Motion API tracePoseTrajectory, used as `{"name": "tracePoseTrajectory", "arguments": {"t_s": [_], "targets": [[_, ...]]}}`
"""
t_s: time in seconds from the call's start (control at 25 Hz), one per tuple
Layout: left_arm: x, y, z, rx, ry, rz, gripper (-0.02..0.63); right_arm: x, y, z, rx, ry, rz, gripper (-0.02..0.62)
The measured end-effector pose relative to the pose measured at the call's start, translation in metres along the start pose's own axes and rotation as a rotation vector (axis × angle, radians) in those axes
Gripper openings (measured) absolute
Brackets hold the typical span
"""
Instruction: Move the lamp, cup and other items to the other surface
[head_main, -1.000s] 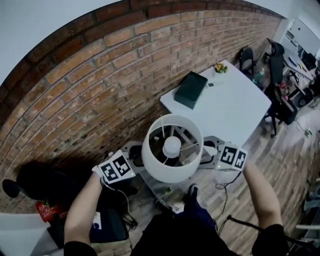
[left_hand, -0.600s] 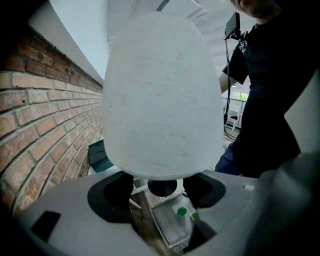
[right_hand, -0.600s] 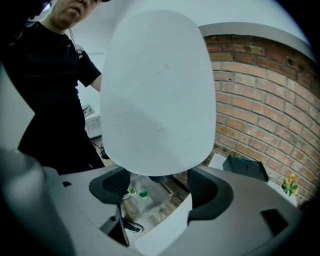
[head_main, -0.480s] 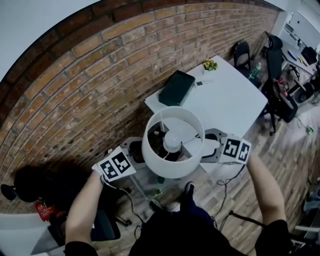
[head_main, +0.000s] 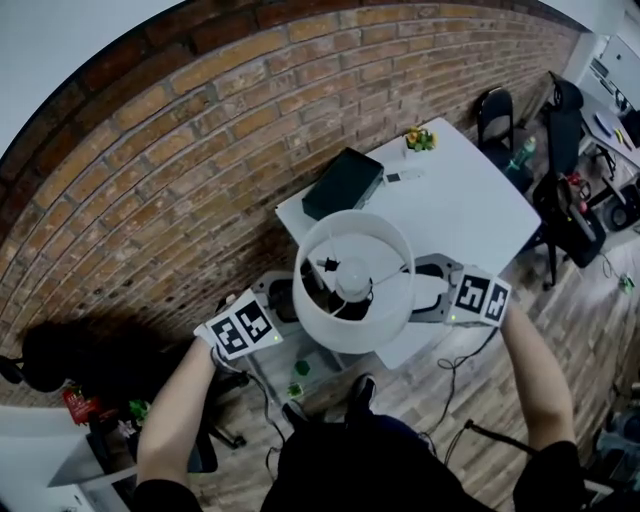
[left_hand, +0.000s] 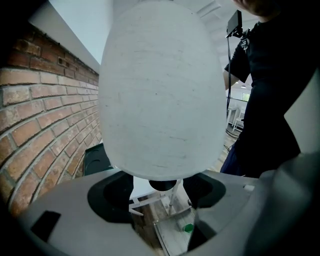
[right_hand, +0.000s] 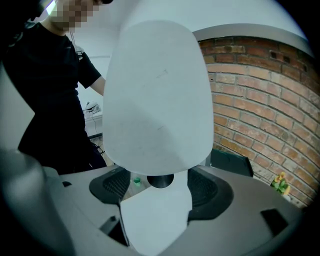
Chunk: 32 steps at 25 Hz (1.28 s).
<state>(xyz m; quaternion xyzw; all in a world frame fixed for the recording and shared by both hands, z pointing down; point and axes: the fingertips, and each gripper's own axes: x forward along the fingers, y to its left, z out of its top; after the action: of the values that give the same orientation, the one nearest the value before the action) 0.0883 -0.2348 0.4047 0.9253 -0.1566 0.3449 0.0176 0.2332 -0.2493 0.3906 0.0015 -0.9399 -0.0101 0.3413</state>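
The big white round lamp (head_main: 352, 280) is up in the air, not set down yet. It hangs over the near edge of the white square table (head_main: 470, 210), close to the near corner. I think that table is the other surface, so the lamp is held there ready to go down.

It takes 2 grippers because the lamp is wide and could tip. The left gripper (head_main: 283, 300) comes in from the left side and the right gripper (head_main: 425, 290) from the right side, so the lamp sits in the middle.

In the left gripper view, the left gripper (left_hand: 162, 192) has its jaws spread wide. The lamp's thin dark stem (left_hand: 162, 185) stands between them, and the pads do not touch it. The white shade (left_hand: 162, 95) sits right above the jaws. The right gripper (right_hand: 160, 186) looks the same: jaws apart, dark stem (right_hand: 161, 181) in the gap, shade (right_hand: 160, 85) on top, white table (right_hand: 155, 220) below. My guess is that the shade rests on the jaws.

Both arms reach forward with bent elbows, 1 on each side of the lamp. The marker cubes face up.

A flat dark green box (head_main: 343, 183) lies at the table's far left corner, by the brick wall.
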Motion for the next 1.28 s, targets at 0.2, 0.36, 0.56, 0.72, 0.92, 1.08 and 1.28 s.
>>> {"name": "tracePoseTrajectory", "arguments": {"t_s": [0.2,0.36,0.56,0.72,0.92,1.08,1.28], "targets": [[0.032,0.012,0.013,-0.009,0.016,-0.004,0.302,-0.017,-0.022,-0.024,0.009,0.004,0.010,0.360],[0.056,0.020,0.020,-0.011,0.023,-0.007,0.302,-0.025,-0.037,-0.044,0.014,0.018,0.012,0.360],[0.081,0.029,0.024,-0.016,0.032,-0.010,0.302,-0.031,-0.053,-0.066,0.008,0.040,0.019,0.360],[0.094,0.038,0.024,-0.018,0.046,-0.005,0.302,-0.033,-0.066,-0.074,0.018,0.042,0.013,0.359],[0.104,0.052,0.021,-0.002,0.083,0.009,0.302,-0.032,-0.081,-0.085,0.013,0.058,0.004,0.357],[0.116,0.058,0.016,-0.006,0.101,0.008,0.302,-0.029,-0.089,-0.092,0.011,0.063,0.009,0.357],[0.129,0.055,0.002,-0.022,0.135,0.003,0.302,-0.023,-0.090,-0.100,0.014,0.059,0.021,0.356]]}}
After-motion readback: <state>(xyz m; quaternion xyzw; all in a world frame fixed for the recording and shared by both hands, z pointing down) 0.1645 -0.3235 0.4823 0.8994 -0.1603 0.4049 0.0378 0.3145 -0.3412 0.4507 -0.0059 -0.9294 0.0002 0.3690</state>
